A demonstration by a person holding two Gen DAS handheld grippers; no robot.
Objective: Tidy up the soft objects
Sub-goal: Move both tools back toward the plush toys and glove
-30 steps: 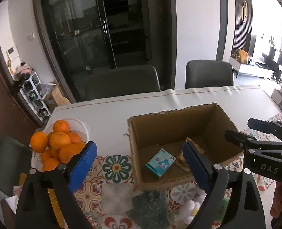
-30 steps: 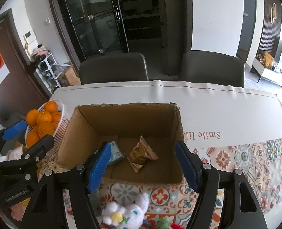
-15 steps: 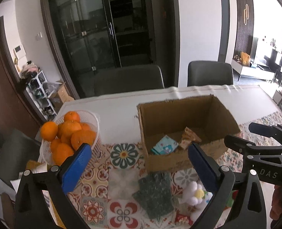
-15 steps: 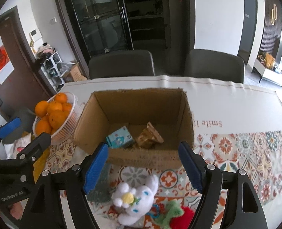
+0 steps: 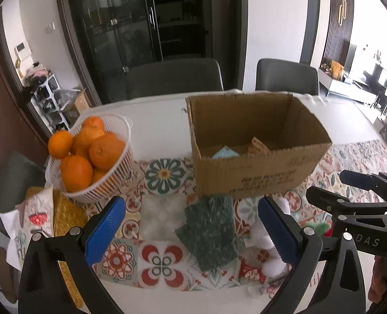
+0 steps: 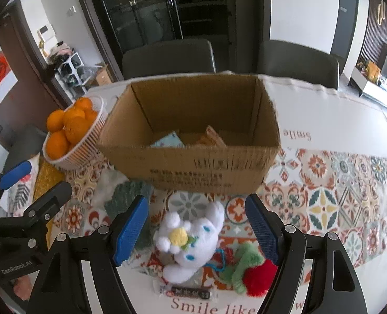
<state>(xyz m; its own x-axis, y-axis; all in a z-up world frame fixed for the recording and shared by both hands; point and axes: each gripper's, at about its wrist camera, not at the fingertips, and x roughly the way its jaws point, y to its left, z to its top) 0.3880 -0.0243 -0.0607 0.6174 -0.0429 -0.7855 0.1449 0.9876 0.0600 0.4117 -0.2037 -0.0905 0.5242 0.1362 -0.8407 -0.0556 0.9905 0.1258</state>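
Cardboard box (image 6: 191,141) stands open on the desk (image 6: 324,110), a blue packet (image 6: 168,141) and a brown wrapper (image 6: 211,137) inside. At its 6 o'clock lies the white plush toy (image 6: 191,240), between the spread blue pads of the right hand-held gripper (image 6: 196,231), which holds nothing. A green-and-red plush (image 6: 248,269) lies at the white toy's 4 o'clock. The left hand-held gripper (image 5: 191,231) is spread too, empty, over a dark green cloth (image 5: 209,231). An orange basket (image 5: 94,157) sits at the box's 9 o'clock.

Daylight floods in from the right, blowing out the far room and leaving the glass doors (image 5: 151,21) dark. Fisheye bending curves the edges into black corners. The box (image 6: 193,136) looks slightly motion-blurred, perhaps from camera movement.
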